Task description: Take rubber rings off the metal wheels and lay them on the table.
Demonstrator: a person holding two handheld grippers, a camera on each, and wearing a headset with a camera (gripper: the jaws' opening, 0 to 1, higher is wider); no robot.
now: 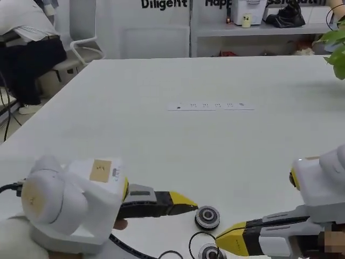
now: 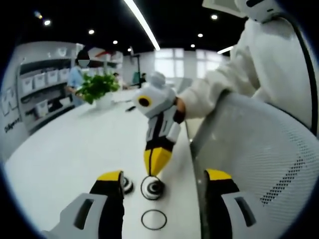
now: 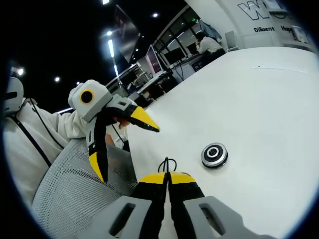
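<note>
While a rubber ring (image 3: 168, 163) is pinched in the clenched right gripper (image 3: 168, 175) at a metal wheel (image 2: 152, 188) near the desk (image 1: 215, 151) edge, the left gripper (image 2: 164, 175) is held released beside it. Unsteadied, the wheel could be dragged along, or the stretched ring flung off the desk.

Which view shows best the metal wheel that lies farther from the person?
The right gripper view: the metal wheel lies whole and unobstructed on the table. The head view shows the wheel whole but smaller; in the left gripper view, that view's own jaw hides part of the wheel.
</note>
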